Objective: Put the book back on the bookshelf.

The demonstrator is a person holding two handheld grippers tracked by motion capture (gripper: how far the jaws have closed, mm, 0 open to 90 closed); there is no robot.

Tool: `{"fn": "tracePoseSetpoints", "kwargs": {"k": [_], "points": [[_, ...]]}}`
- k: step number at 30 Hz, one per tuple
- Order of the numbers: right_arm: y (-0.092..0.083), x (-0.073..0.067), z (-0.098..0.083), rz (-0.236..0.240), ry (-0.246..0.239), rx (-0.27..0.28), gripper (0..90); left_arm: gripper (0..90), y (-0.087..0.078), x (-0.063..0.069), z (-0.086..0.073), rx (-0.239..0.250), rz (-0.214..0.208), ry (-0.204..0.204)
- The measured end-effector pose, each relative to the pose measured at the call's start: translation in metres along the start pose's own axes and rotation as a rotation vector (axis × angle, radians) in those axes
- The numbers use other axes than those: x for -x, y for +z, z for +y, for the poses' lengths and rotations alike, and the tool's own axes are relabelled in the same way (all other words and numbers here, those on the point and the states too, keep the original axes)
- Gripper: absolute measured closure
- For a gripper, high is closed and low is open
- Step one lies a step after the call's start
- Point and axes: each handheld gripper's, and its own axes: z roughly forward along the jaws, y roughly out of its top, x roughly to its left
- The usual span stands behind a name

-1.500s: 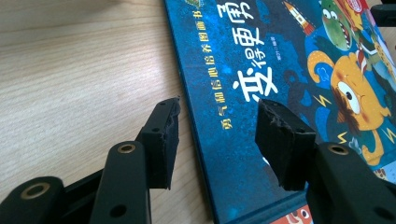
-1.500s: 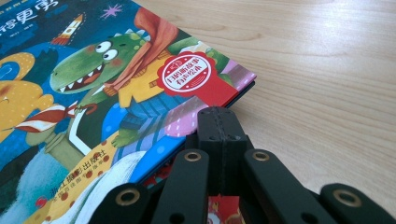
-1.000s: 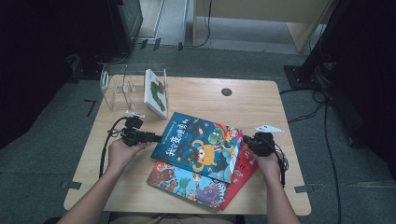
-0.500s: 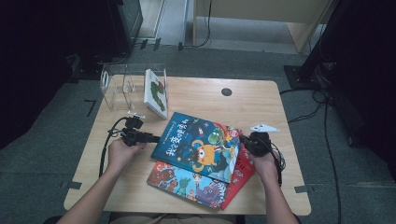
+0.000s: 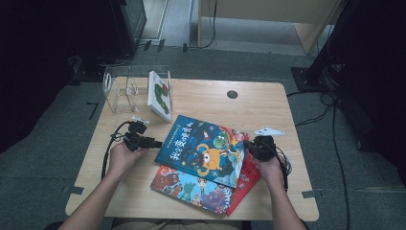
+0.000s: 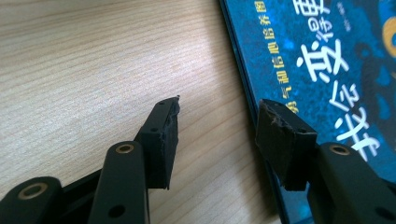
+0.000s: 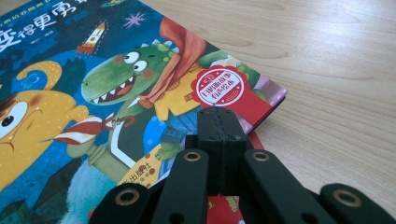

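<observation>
Working the top book: I am lifting the blue book (image 5: 203, 148) off the stack on the table (image 5: 268, 105); it lies flat, uppermost, toward the near edge.
Left gripper (image 5: 155, 143): jaws apart, nothing between them; one pad (image 6: 285, 140) sits over the book's left edge, the other over bare wood.
Left-side technique: I judge the lower jaw must slide under the cover edge before I close, keeping the approach shallow so the books beneath do not shift.
Right gripper (image 7: 218, 122): jaws together, holding nothing, tips resting at the book's right corner above the red book (image 5: 246, 175).
Right-side technique: I steady that corner with light downward pressure only.
Bottom book (image 5: 191, 189): partly covered; title unreadable.
Clear stand (image 5: 119, 88): one upright book (image 5: 159, 96) leans in it; the dividers are hard to make out.
Contact under left jaws: I cannot tell.
</observation>
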Motion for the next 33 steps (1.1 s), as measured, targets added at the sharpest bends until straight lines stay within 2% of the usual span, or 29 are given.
{"fn": "tracePoseSetpoints", "kwargs": {"k": [9, 11, 12, 13, 17, 18, 21, 22, 25, 29, 33], "points": [[0.000, 0.000, -0.002, 0.010, -0.019, 0.006, 90.0, 50.6, 0.000, 0.002, -0.002, 0.001, 0.024, 0.028], [0.000, 0.000, -0.002, 0.010, -0.029, 0.006, 90.0, 52.5, 0.000, 0.006, -0.008, 0.037, 0.059, 0.048], [0.000, 0.000, -0.002, 0.010, -0.029, 0.006, 90.0, 55.5, 0.000, 0.006, -0.008, 0.037, 0.059, 0.048], [0.000, 0.000, -0.002, 0.007, -0.036, 0.003, 90.0, 56.1, 0.001, 0.009, -0.011, 0.066, 0.088, 0.021], [0.001, -0.001, -0.002, 0.007, -0.034, 0.000, 90.0, 52.7, 0.000, 0.006, -0.006, 0.032, 0.049, -0.007], [0.000, -0.001, -0.002, 0.009, -0.026, 0.001, 90.0, 51.5, -0.001, 0.003, -0.006, 0.034, 0.018, -0.025], [0.000, -0.002, -0.002, 0.015, -0.027, 0.000, 90.0, 43.2, -0.003, -0.003, -0.004, 0.018, -0.016, -0.052], [0.001, -0.002, -0.002, 0.011, -0.033, -0.004, 90.0, 39.8, -0.004, -0.005, -0.004, 0.016, -0.010, -0.053], [0.002, -0.002, -0.002, 0.010, -0.027, -0.017, 90.0, 38.2, -0.009, -0.004, -0.001, 0.019, -0.052, -0.051], [0.003, -0.002, -0.002, 0.014, -0.026, -0.010, 90.0, 37.6, -0.016, 0.000, 0.003, 0.049, -0.083, -0.047], [0.003, -0.001, -0.003, 0.019, -0.015, -0.006, 90.0, 37.6, -0.016, 0.003, 0.008, 0.044, -0.096, -0.040]]}}
